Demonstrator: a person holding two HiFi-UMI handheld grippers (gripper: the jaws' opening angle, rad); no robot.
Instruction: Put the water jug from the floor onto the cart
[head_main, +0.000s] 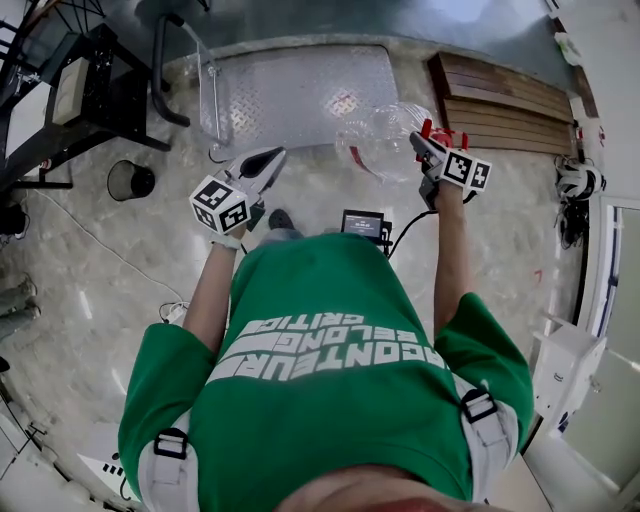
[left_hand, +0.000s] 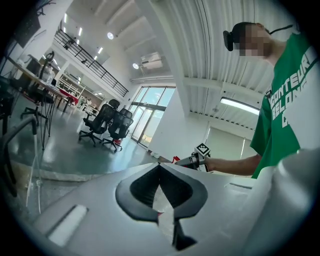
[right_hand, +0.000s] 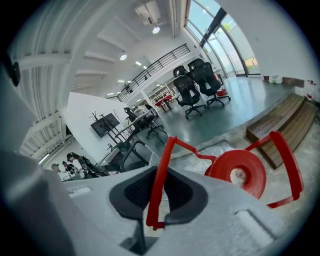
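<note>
A clear water jug (head_main: 382, 145) with a red cap (right_hand: 237, 172) hangs by its red handle (right_hand: 164, 160) over the near right corner of the cart's metal deck (head_main: 300, 90). My right gripper (head_main: 425, 143) is shut on that handle, which runs between its jaws (right_hand: 159, 172). My left gripper (head_main: 268, 160) is to the left of the jug, apart from it, with nothing in it. Its jaws (left_hand: 160, 167) meet at the tips. The right gripper (left_hand: 192, 161) also shows in the left gripper view.
The cart's black push handle (head_main: 163, 70) stands at its left end. A wooden pallet (head_main: 510, 100) lies to the right of the cart. A black bin (head_main: 130, 180) and a dark equipment stand (head_main: 60, 90) are at the left. A small black device (head_main: 362, 223) with cables lies by my feet.
</note>
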